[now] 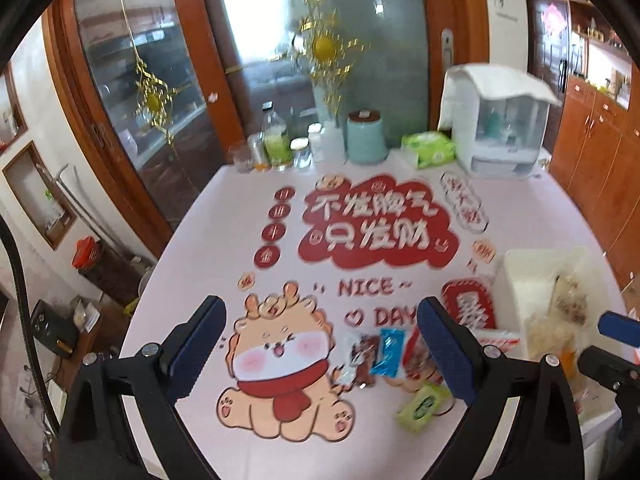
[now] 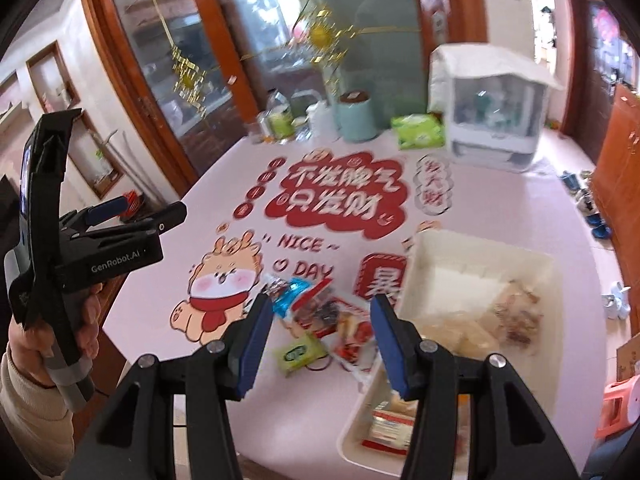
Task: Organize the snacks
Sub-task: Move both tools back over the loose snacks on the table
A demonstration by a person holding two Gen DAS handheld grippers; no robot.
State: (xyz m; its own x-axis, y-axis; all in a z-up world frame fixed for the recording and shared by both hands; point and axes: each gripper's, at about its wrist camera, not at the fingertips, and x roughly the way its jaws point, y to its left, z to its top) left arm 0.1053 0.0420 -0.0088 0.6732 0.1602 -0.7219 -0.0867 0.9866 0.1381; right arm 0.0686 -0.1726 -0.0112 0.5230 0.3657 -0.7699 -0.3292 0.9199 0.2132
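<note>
Evidently poised to sort, both the left gripper and right gripper hover with fingers spread and empty, the loose pile of small colourful foil snack packets lying on the bench just ahead of them, beside the white rectangular plastic tray.

Black tongs with blue pads, silver screws, "GenRobot.AI" lettering.

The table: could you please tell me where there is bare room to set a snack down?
Free: the table between the white bin and the clear-fronted box, and the cartoon dragon print at the left. Crowded: the loose snack pile beside the bin, and the back edge with jars and green packet.
</note>
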